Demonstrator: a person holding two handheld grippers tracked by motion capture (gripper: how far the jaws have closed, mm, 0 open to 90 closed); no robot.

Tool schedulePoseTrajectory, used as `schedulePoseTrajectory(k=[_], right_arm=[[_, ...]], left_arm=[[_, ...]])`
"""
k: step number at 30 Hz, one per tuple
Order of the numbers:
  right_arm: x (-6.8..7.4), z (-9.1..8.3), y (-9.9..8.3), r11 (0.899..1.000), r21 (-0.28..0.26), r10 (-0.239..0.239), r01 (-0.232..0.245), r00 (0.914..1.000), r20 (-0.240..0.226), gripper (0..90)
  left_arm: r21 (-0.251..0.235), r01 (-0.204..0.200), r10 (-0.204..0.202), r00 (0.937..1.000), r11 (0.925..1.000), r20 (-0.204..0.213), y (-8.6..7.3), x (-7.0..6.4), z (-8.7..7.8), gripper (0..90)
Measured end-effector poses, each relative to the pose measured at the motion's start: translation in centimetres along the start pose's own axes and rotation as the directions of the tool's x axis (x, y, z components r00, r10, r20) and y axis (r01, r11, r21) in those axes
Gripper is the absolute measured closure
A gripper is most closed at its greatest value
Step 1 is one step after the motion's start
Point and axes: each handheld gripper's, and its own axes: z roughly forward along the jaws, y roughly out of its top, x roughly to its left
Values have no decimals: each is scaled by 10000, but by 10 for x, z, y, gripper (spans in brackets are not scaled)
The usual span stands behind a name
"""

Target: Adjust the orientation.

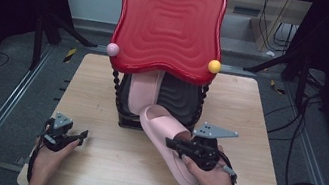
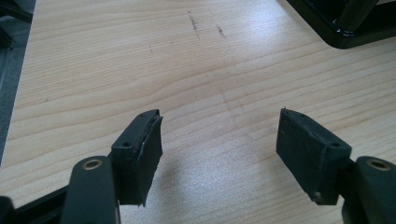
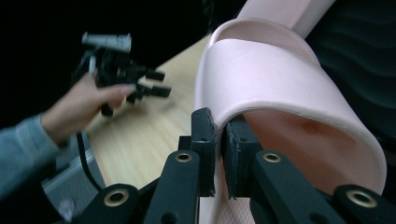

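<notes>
Right tongs (image 3: 218,154) clamped on side rim of pink slipper (image 1: 165,136), held above table (image 1: 90,161). Slipper long axis runs from tongs toward rack (image 1: 160,107), toe at lower shelf beside second slipper (image 1: 144,86). Left tongs (image 2: 219,154) wide open, empty, well apart.

Wooden table (image 1: 102,87) w/ light grain, a few dark scuff marks (image 2: 194,22) on top. Metal rails (image 1: 3,106) run along both sides on grey floor. Black cables (image 1: 300,161) trail at right; tripod legs (image 1: 61,29) back left, dark backdrop.
</notes>
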Motion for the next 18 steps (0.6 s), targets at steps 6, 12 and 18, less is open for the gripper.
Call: schedulePoseTrajectory(k=[6, 12, 18], right_arm=[[-7, 3, 8, 9995, -107, 292, -289, 9991, 310, 838], [-14, 6, 14, 9989, -263, 408, -385, 9951, 902, 841], [-16, 7, 16, 9973, -525, 578, -513, 9897, 1310, 841]], left_arm=[[1, -31, 31, 10000, 10000, 7, 0, -1, 0, 308], [-8, 9, -9, 10000, 10000, 10, 0, 0, 0, 308], [7, -40, 40, 10000, 10000, 15, 1, -2, 0, 308]])
